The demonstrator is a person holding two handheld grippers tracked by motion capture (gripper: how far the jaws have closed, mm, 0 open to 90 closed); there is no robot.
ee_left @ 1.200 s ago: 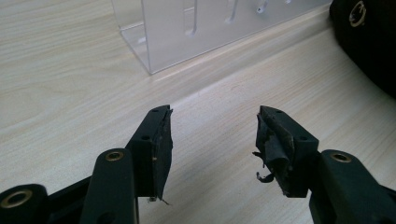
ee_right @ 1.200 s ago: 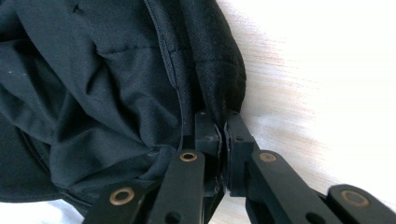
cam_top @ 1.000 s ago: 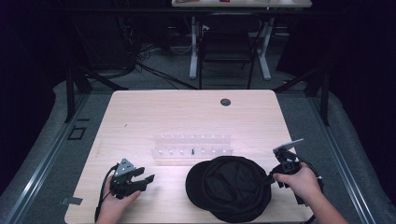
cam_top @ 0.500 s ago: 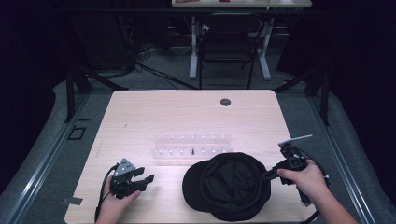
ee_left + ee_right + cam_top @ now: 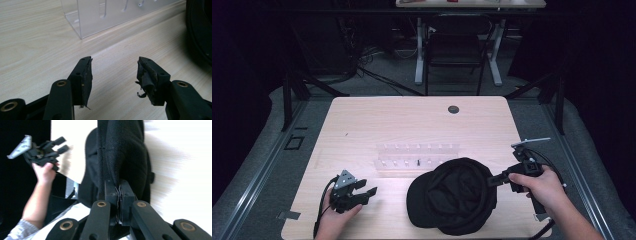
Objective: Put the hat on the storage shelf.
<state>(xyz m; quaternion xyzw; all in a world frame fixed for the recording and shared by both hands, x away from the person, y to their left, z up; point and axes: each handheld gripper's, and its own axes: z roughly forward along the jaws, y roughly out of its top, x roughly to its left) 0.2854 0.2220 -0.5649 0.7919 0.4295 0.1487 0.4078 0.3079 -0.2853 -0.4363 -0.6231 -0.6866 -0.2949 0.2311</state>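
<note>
Your right gripper [image 5: 495, 180] is clamping the right edge of the cap [image 5: 453, 196], which is lying near the front of the table [image 5: 412, 125], right of centre. It looks soft and light — the fabric is likely to sag and fold, so a stiffer seam or the brim should be giving you firmer hold. Your left gripper [image 5: 365, 192] is resting empty at near left, jaws apart.

A cap [image 5: 453, 196] is laid on the near part of the table [image 5: 362, 125], right of centre. Just behind it, a clear rack [image 5: 417, 159] is set across the table's middle. The left gripper [image 5: 364, 192] is held low over the near left part, well apart from the cap. The right gripper [image 5: 493, 181] is placed at the cap's right edge, touching it. A round grommet [image 5: 453, 109] is set in the far edge.
</note>
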